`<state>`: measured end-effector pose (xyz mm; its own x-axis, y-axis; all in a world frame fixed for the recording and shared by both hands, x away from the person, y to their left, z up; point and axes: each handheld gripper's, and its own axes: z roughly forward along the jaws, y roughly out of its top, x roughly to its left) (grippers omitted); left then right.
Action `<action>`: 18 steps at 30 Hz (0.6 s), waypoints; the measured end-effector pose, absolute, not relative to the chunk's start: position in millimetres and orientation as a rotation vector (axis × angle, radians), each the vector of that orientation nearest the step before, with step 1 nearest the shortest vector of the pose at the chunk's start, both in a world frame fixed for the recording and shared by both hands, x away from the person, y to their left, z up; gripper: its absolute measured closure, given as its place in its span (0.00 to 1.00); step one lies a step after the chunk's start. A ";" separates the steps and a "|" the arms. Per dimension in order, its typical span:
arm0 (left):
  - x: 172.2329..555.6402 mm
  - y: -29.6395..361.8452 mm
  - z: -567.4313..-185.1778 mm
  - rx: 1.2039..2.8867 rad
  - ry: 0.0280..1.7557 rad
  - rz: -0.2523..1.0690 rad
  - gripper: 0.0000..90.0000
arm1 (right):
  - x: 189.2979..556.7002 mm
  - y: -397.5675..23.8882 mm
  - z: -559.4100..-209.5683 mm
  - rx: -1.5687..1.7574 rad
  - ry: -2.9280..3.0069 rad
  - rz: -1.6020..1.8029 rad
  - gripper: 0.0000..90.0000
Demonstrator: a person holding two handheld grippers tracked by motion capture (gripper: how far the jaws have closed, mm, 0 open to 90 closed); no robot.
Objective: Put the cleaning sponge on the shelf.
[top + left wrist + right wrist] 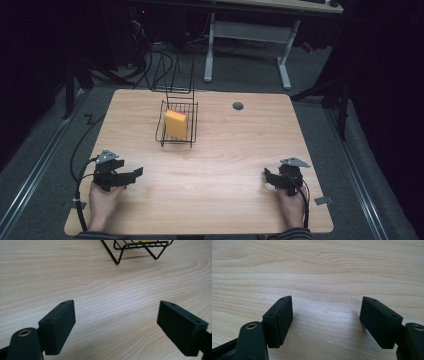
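**Sponge stands on edge in wire rack as both claws rest apart**

A yellow sponge (176, 124) stands upright in the black wire rack (161, 131) at the table's (225, 165) far middle, its long axis vertical and its broad face toward the near edge. The left claw (134, 173) and right claw (266, 175) sit near the front corners, well apart from it, jaws spread and empty.

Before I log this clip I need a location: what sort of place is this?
Probably a lab or workshop recording room, not a home. A bare wooden table stands on grey carpet, loose cables trail on the floor behind it, and a white-legged desk stands further back in a dark room.
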<state>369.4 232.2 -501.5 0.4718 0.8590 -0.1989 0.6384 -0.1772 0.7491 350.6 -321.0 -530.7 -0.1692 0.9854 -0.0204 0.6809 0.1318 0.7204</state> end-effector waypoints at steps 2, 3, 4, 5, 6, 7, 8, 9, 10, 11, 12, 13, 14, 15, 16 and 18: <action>369.5 230.4 -503.1 1.914 1.250 0.350 0.18 | 350.6 -321.3 -530.8 1.594 1.914 0.794 0.30; 369.5 229.7 -503.9 1.916 1.250 0.349 0.18 | 350.6 -321.3 -530.9 1.594 1.915 0.794 0.30; 369.8 229.2 -504.9 1.919 1.250 0.352 0.18 | 350.6 -321.2 -530.8 1.594 1.914 0.794 0.30; 369.9 228.4 -505.9 1.922 1.253 0.357 0.18 | 350.6 -321.2 -530.9 1.594 1.915 0.794 0.30; 370.0 227.7 -506.8 1.928 1.254 0.360 0.18 | 350.6 -321.3 -530.9 1.594 1.915 0.794 0.30; 370.0 227.1 -507.7 1.932 1.255 0.364 0.18 | 350.6 -321.2 -530.9 1.594 1.915 0.794 0.30; 370.0 227.1 -507.7 1.932 1.255 0.364 0.18 | 350.6 -321.2 -530.9 1.594 1.915 0.795 0.30; 370.1 225.8 -509.6 1.936 1.259 0.368 0.18 | 350.6 -321.2 -530.9 1.594 1.914 0.795 0.30; 370.2 225.3 -510.4 1.937 1.262 0.369 0.18 | 350.6 -321.2 -530.9 1.594 1.915 0.795 0.30; 370.2 225.3 -510.4 1.937 1.262 0.369 0.18 | 350.6 -321.2 -530.9 1.593 1.915 0.794 0.30; 370.8 224.7 -511.8 1.934 1.263 0.361 0.18 | 350.6 -321.2 -530.9 1.594 1.915 0.794 0.30; 371.0 224.5 -512.4 1.935 1.263 0.361 0.18 | 350.6 -321.2 -530.9 1.594 1.915 0.795 0.30; 371.2 224.1 -513.0 1.936 1.263 0.362 0.18 | 350.6 -321.2 -530.9 1.594 1.915 0.794 0.30; 371.4 223.6 -513.7 1.936 1.265 0.364 0.18 | 350.6 -321.2 -530.9 1.594 1.915 0.794 0.30; 371.5 223.3 -514.3 1.937 1.266 0.364 0.18 | 350.5 -321.2 -530.8 1.594 1.915 0.794 0.30; 371.7 222.5 -515.7 1.942 1.266 0.371 0.18 | 350.6 -321.2 -530.9 1.594 1.915 0.795 0.30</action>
<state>371.7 222.5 -515.7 0.4627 0.8716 -0.1620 0.6461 -0.2064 0.7348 350.6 -321.2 -530.9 -0.1719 0.9849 -0.0227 0.6795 0.1352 0.7211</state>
